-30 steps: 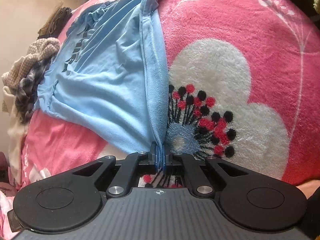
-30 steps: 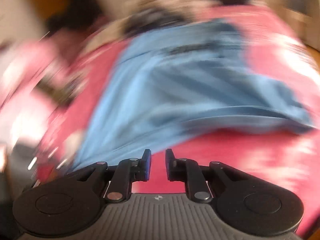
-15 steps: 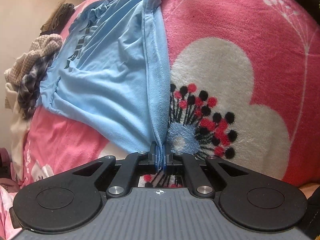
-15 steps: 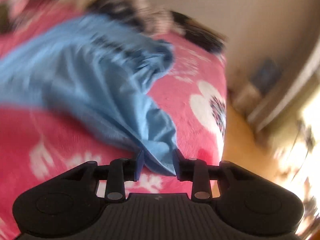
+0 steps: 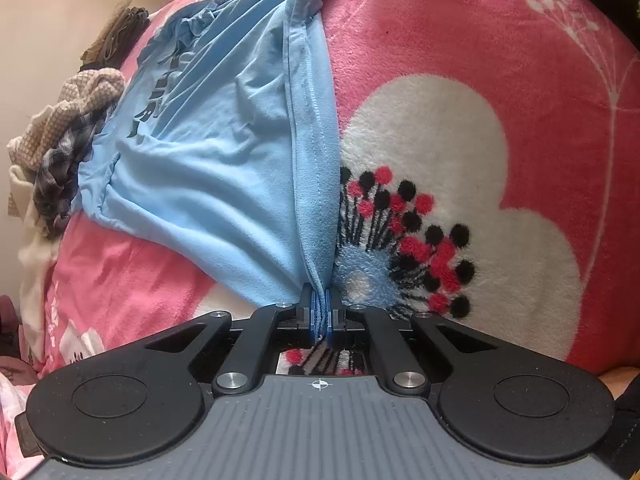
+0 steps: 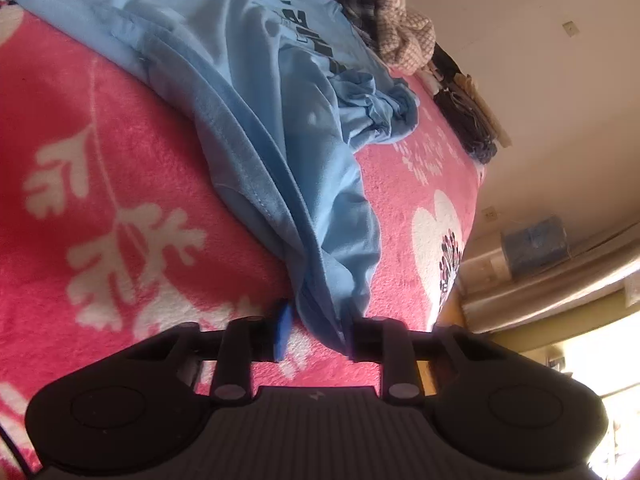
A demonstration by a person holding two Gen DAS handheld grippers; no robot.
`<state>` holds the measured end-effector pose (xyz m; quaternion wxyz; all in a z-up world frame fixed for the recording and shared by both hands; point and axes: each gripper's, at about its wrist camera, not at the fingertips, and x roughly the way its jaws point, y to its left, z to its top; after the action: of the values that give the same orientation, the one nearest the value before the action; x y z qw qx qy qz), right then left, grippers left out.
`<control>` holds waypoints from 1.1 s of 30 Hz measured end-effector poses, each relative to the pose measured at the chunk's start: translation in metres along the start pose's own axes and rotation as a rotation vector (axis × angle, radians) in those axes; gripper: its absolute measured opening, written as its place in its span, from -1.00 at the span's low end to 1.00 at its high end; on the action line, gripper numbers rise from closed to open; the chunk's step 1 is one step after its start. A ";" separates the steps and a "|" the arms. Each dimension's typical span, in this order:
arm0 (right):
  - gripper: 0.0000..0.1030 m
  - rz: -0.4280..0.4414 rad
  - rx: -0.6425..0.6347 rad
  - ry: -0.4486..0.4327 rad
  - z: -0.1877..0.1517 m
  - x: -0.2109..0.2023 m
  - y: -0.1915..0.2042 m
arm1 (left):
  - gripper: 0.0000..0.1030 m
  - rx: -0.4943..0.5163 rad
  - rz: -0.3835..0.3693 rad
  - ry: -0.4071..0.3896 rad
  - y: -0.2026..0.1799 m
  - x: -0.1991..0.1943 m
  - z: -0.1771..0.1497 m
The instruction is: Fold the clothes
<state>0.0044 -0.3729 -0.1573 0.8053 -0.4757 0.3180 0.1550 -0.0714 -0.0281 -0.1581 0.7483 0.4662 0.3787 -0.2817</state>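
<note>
A light blue T-shirt (image 5: 208, 168) with dark lettering lies rumpled on a pink flowered blanket (image 5: 440, 40). My left gripper (image 5: 319, 312) is shut on the shirt's stitched hem at one bottom corner, and the cloth is pinched between the blue pads. In the right wrist view the same T-shirt (image 6: 260, 80) runs down to my right gripper (image 6: 316, 332). That gripper is open, with the other bottom corner hanging between its fingers and lying against the right finger. The blanket (image 6: 100, 120) is beneath it.
A heap of checked and knitted clothes (image 5: 72, 120) sits at the shirt's far side by the wall, also seen as a heap (image 6: 400, 28) in the right wrist view. Dark folded garments (image 6: 468, 120) lie along the wall. The bed edge (image 6: 448, 304) drops off to the right.
My right gripper swung around fast and came to the shirt's free corner, which now sits between its open fingers. My left gripper kept its hold on the hem and barely moved.
</note>
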 end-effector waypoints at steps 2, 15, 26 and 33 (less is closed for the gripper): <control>-0.93 -0.001 0.017 0.002 0.001 0.003 -0.003 | -0.95 0.003 0.003 -0.004 0.000 0.000 -0.001; -1.00 -0.008 0.118 -0.022 -0.001 -0.056 -0.028 | -0.97 0.056 0.025 -0.039 0.007 -0.014 -0.016; -1.00 0.092 0.202 -0.022 -0.015 -0.104 -0.026 | -0.97 0.126 0.065 -0.031 0.019 -0.026 -0.035; -1.00 0.142 0.139 -0.013 -0.019 -0.121 -0.005 | -0.97 0.139 0.054 -0.018 0.023 -0.023 -0.037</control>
<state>-0.0898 -0.3854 -0.0807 0.8256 -0.3939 0.3554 0.1922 -0.0775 0.0171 -0.1379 0.7247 0.5246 0.3389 -0.2911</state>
